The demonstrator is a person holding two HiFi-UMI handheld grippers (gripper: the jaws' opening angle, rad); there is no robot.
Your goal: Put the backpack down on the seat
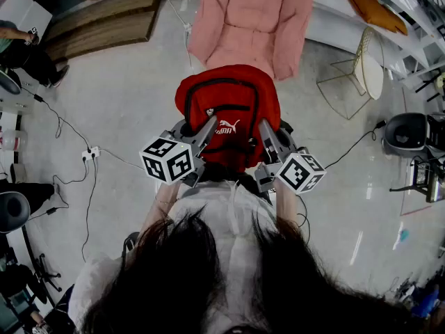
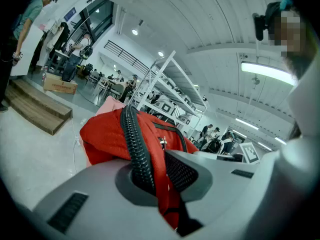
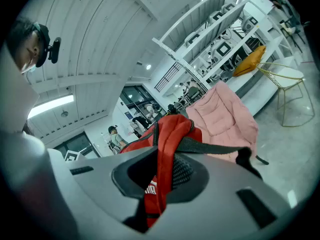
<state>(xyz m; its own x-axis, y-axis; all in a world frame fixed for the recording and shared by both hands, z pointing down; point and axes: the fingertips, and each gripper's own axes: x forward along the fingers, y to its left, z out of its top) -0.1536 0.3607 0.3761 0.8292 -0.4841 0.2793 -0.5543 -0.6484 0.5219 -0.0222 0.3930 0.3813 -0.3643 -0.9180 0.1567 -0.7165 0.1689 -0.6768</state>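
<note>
Left tool (image 2: 152, 176) clamped tight on a black ribbed strap (image 2: 132, 139) and red fabric. Right tool (image 3: 160, 181) likewise pinched shut on a red shoulder strap (image 3: 167, 144). One grip each side, likely to keep the red backpack (image 1: 228, 99) hanging level, in the air above the floor (image 1: 125, 103). Pink padded seat (image 1: 254, 16) just beyond, empty; bag not yet set down.
</note>
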